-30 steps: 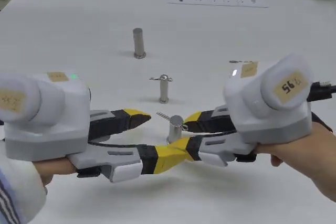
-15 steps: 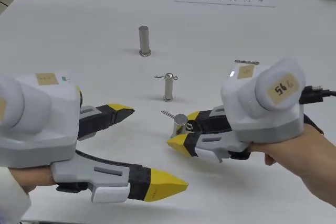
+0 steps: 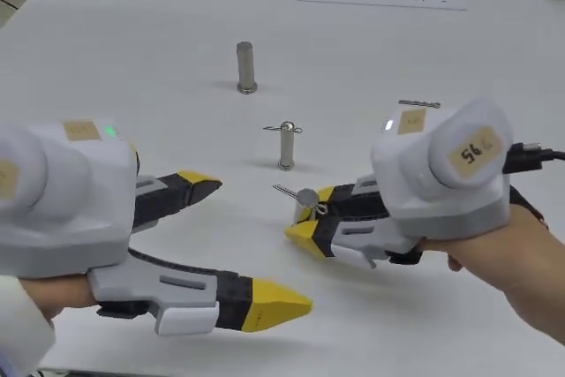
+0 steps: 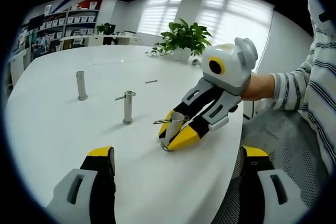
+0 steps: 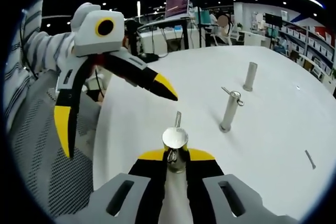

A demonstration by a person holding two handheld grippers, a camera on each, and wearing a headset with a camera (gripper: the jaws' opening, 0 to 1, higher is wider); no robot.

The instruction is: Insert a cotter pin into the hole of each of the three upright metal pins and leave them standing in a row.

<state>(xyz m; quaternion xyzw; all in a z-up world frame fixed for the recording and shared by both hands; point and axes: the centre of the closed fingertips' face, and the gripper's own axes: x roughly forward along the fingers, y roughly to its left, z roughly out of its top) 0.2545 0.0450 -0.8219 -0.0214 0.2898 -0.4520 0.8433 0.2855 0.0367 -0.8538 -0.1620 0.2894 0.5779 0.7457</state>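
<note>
Pulled left claw [image 3: 252,245] back from under right claw [image 3: 309,214] since a second ago; now spread wide, apart from near pin [image 3: 306,199]. Pinching that pin with right claw, tilted, cotter pin [image 3: 284,190] through it, low on table [image 3: 132,59].

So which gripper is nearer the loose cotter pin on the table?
Right. The right gripper, shut on the nearest metal pin, has the loose cotter pin just beyond it; the open left gripper is farther off.
</note>
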